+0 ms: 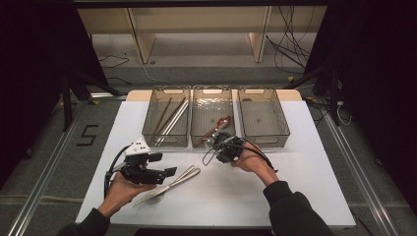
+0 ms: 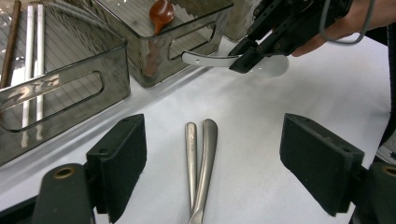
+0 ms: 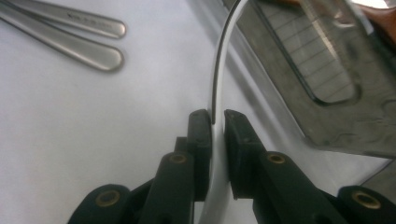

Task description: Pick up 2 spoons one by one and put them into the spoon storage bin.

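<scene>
From the high view we are looking forward and down on the whole table (image 1: 295, 196), from well above its near edge, with three bins (image 1: 213, 118) standing across the far side. In the left gripper view we are looking low along the tabletop, close behind two steel handles (image 2: 200, 163), toward the bins and the right gripper (image 2: 261, 44). In the right gripper view we are sitting very near, facing along a white spoon (image 3: 218, 70) beside a bin wall. All three views are sharing the steel handles (image 1: 184, 174) (image 3: 70, 35) and the middle bin.
</scene>
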A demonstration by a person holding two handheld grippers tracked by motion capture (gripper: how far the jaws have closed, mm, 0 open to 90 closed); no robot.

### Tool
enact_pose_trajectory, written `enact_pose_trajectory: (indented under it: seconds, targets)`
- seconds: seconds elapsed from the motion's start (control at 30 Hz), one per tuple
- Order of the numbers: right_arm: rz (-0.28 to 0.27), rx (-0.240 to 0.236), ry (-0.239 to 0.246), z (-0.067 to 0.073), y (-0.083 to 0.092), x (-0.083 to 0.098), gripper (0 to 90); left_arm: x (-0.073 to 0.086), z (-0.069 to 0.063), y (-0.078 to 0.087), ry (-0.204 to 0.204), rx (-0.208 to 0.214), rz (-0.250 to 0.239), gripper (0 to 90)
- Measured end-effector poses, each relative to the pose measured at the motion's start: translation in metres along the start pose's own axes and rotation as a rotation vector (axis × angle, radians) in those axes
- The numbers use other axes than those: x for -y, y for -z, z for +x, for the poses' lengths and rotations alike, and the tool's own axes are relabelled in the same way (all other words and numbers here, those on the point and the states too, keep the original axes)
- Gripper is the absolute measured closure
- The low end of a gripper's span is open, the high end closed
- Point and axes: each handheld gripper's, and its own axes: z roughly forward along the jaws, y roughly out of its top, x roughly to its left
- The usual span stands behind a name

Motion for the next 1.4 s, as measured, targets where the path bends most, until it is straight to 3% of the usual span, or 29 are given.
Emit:
enact_pose_trajectory:
  seconds: [0.33,0.73,1.3,1.4]
  targets:
    - [-0.103,-0.029,-0.057,-0.008,0.027,-0.002,81.6,0.001,0.0,0.005,-0.004,-0.003,-0.018,21.1]
    - [-0.193,-0.014,-0.11,-0.023,0.054,-0.016,81.6,0.003,0.001,0.01,0.001,-0.006,-0.037,19.7]
    - [-0.227,0.059,-0.205,-0.048,0.063,-0.034,81.6,0.005,0.002,0.015,-0.004,-0.016,-0.057,18.6]
    - [-0.238,0.072,-0.218,-0.053,0.063,-0.037,81.5,0.005,0.001,0.015,-0.008,-0.003,-0.066,17.9]
